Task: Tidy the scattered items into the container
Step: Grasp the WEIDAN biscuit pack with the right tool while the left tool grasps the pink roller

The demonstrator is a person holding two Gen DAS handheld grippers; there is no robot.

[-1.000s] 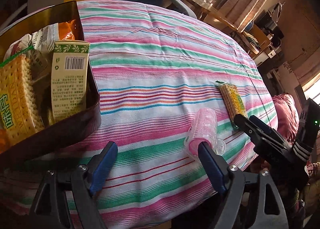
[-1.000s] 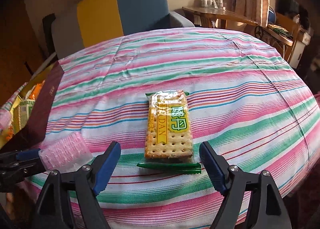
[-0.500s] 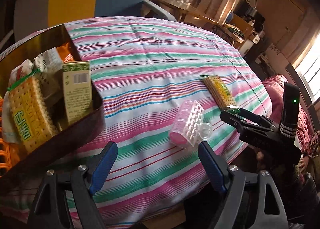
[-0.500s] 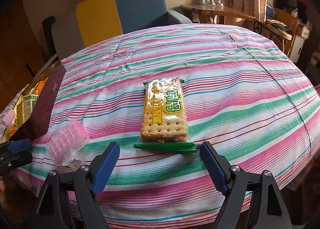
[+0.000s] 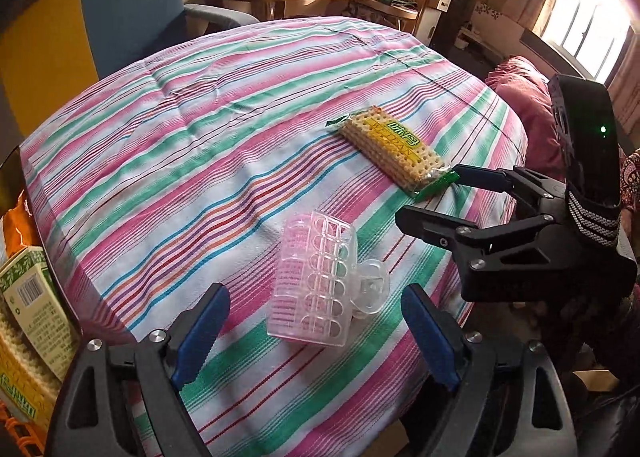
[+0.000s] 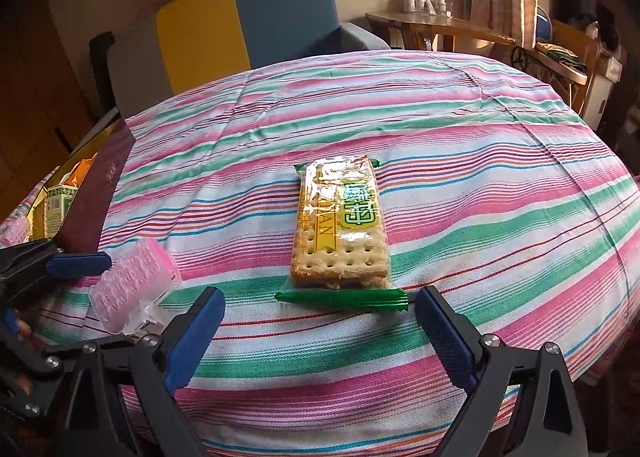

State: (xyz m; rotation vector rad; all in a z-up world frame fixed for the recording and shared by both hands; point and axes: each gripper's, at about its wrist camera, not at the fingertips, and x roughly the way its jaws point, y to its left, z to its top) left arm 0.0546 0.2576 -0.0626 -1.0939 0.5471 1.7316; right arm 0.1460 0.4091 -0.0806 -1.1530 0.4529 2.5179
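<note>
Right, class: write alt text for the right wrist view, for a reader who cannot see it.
The open right gripper faces a cracker packet lying flat on a striped tablecloth. At left, a pink hair roller lies beside the left gripper, with a dark container of snacks behind.

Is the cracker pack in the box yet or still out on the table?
Out. The cracker pack lies flat on the striped tablecloth, in front of the open right hand-held gripper.

The left gripper (image 5: 314, 331) sits at the bottom of its own view, jaws spread wide. The right gripper (image 6: 320, 331) is likewise spread wide, low in its frame; in the left view it reaches in from the right edge.
</note>
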